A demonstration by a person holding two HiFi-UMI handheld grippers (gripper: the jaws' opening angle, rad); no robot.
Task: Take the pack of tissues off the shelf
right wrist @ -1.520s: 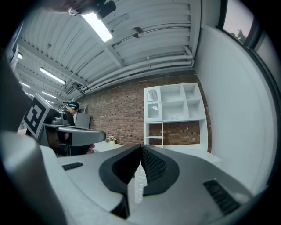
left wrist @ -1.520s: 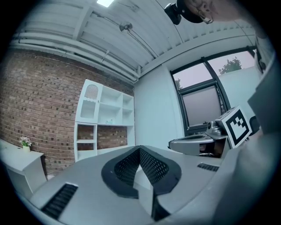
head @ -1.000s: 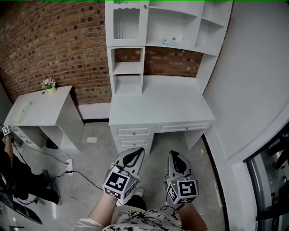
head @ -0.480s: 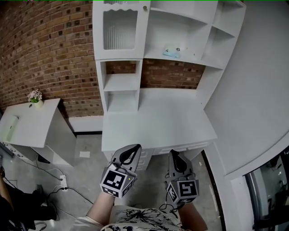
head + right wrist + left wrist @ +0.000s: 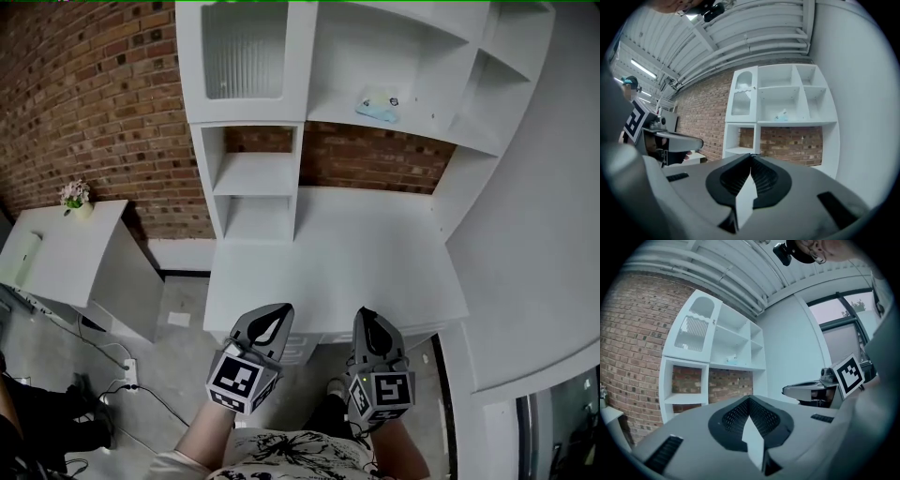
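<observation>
Ok so closest to me: the left tongs [image 5: 274, 315] and the right tongs [image 5: 367, 320] sit side by side, held level and pointing at the white desk. Both are pinched fully together with nothing between them; each gripper view shows its own pair meeting tip to tip. From the head view their tips line up with the near edge of the tabletop [image 5: 337, 253].

Further back and higher, the pack of tissues [image 5: 378, 105] is lying on the open shelf [image 5: 422, 129] above the tabletop. It's in the wide middle compartment, a bit right of centre and well apart from both tongs. To its left there's a ribbed-glass door [image 5: 246, 56].

Behind all that is the brick wall [image 5: 84, 103]. Off to the left stands a smaller white side table [image 5: 66, 253] with a little flower pot [image 5: 75, 197] on its far corner.
</observation>
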